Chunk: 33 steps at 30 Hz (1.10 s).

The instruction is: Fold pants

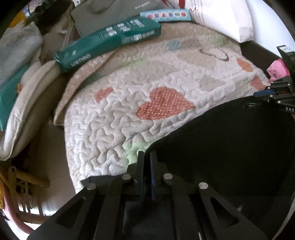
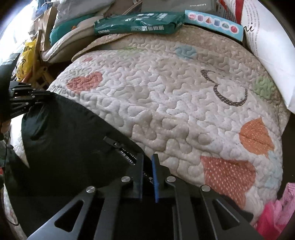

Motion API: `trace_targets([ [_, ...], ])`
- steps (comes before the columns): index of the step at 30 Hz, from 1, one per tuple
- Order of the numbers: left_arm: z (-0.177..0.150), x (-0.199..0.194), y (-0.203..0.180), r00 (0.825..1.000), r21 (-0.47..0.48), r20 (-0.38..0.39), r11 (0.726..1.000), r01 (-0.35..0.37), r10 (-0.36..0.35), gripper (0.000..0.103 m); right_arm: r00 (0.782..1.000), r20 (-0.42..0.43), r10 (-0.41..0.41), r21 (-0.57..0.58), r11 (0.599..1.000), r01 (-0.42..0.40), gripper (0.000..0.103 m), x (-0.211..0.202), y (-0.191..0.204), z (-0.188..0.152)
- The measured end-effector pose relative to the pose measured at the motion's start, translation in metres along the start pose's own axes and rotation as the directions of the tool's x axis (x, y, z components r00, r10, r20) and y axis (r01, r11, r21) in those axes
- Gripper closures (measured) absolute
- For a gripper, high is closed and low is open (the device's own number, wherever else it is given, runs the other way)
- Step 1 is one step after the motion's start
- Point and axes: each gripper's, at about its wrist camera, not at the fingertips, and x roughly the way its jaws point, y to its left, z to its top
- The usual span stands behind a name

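The black pants (image 1: 221,147) lie on a quilted blanket (image 1: 138,110) with heart patches. In the left wrist view my left gripper (image 1: 147,157) is shut on the pants' left edge. My right gripper (image 1: 265,94) shows at the far right, pinching the other end. In the right wrist view the pants (image 2: 73,144) spread to the left, and my right gripper (image 2: 147,160) is shut on their edge by the zipper (image 2: 125,149). My left gripper (image 2: 42,97) shows at the far left, shut on the fabric.
A green package (image 1: 108,40) and a blue box (image 1: 166,14) lie at the blanket's far edge, with a white bag (image 1: 230,18) at the back right. Pink cloth (image 2: 276,208) lies off the blanket's right side. Cushions (image 1: 24,92) are stacked at the left.
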Motion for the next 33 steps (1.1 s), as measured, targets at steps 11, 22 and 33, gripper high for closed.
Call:
trace_targets([
  [11,-0.046,-0.113,-0.027,0.991,-0.015,0.128,1.000,-0.026,0.028,0.097,0.998,0.051,-0.031,0.002,1.000,0.031,0.095,-0.092,0.048,-0.039],
  [22,-0.173,-0.157,-0.075,0.998,-0.098,0.048,0.995,-0.023,0.028,0.103,0.999,-0.040,-0.025,0.063,0.998,0.028,0.103,-0.135,0.100,-0.158],
  [33,-0.213,-0.157,-0.044,1.000,-0.337,0.008,0.941,0.024,-0.023,0.102,0.997,-0.007,0.072,0.430,0.901,-0.062,0.071,-0.146,0.070,-0.214],
])
